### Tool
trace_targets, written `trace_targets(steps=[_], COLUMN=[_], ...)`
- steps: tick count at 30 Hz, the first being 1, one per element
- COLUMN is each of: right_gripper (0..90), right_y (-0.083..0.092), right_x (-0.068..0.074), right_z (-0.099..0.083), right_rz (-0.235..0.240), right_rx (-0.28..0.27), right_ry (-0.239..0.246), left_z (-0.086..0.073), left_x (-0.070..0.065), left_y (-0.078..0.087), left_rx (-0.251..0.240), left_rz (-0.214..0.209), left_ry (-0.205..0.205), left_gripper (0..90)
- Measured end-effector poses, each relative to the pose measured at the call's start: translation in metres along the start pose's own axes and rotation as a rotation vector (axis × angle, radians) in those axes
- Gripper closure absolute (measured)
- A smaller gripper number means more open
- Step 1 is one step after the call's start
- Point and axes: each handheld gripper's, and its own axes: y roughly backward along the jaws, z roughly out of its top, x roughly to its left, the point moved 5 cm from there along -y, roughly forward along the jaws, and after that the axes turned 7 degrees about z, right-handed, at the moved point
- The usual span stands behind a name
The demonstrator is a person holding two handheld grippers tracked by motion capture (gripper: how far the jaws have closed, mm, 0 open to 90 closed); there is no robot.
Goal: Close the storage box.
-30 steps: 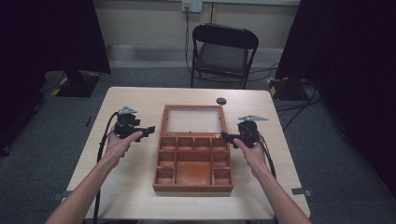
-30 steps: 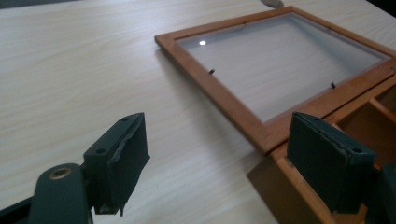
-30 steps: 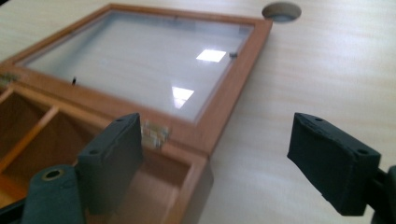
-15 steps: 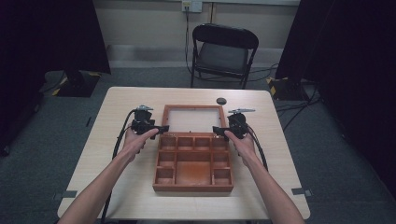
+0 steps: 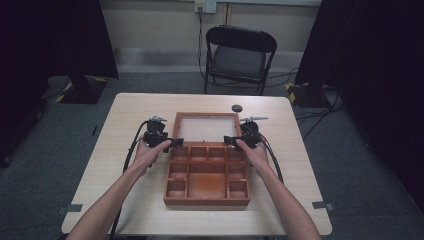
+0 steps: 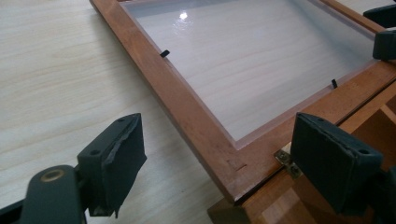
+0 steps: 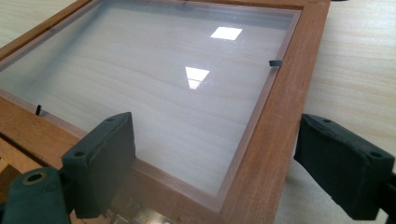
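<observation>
High view: we hold both grippers, left gripper (image 5: 176, 142) and right gripper (image 5: 229, 140), open astride the brown wooden box's glass-paned lid (image 5: 206, 127) corners, jaws just widening.

One table (image 5: 300, 165). One wooden box (image 5: 206, 200) on it, split into compartments too small to count for sure. One lid (image 5: 206, 115) lying open flat, with one clear pane. Four small black clips counted on that pane across the two gripper views: two (image 6: 164, 53) (image 6: 334, 83) in the left gripper view, two (image 7: 276, 62) (image 7: 38, 109) in the right gripper view. One brass hinge (image 6: 286, 161). One small dark round thing (image 5: 237, 108). Two hands, left hand (image 5: 147, 152) and right hand (image 5: 252, 152). Two tools, left gripper (image 5: 176, 142) and right gripper (image 5: 229, 140), two jaws apiece, four in all, both pairs just opened wider with the lid's frame between them, untouched. Two cables (image 5: 131, 150) (image 5: 272, 155). One folding chair (image 5: 240, 55).
</observation>
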Motion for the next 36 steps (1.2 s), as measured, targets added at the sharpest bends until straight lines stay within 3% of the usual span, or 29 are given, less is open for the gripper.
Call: trace_targets(steps=[6,10,13,15,20,21,24,27,36], right_gripper=[11.2,11.1,10.9,10.9,10.7,11.2,11.3,11.5,11.8], right_y=[-0.001,-0.001,-0.002,-0.002,-0.003,-0.004,-0.004,-0.004,-0.002], right_x=[-0.004,-0.004,-0.005,-0.005,-0.005,-0.007,-0.007,-0.005,-0.005], right_z=[-0.003,-0.003,-0.003,-0.004,-0.005,-0.006,-0.006,-0.006,-0.005], right_rz=[0.041,0.043,0.054,0.058,0.064,0.092,0.109,0.109,0.091], right_rx=[-0.017,-0.022,-0.019,-0.023,-0.016,-0.011,-0.007,-0.001,-0.014], right_ry=[-0.048,-0.050,-0.058,-0.068,-0.099,-0.131,-0.144,-0.135,-0.102], left_z=[0.002,0.002,0.004,0.004,0.002,0.001,-0.001,-0.002,-0.001], left_x=[0.003,0.001,0.000,0.002,0.003,0.004,0.006,0.008,0.007], left_y=[-0.005,-0.007,-0.009,-0.011,-0.012,-0.013,-0.014,-0.016,-0.015], left_rx=[0.010,0.026,0.041,0.059,0.059,0.046,0.038,0.052,0.041], left_rz=[0.000,-0.031,-0.008,-0.015,-0.043,-0.053,-0.066,-0.101,-0.144], left_ry=[0.014,0.020,0.016,0.028,0.055,0.056,0.071,0.107,0.107], left_gripper=[14.3,14.2,10.8,7.7,7.7,7.3,5.9,5.4,12.0])
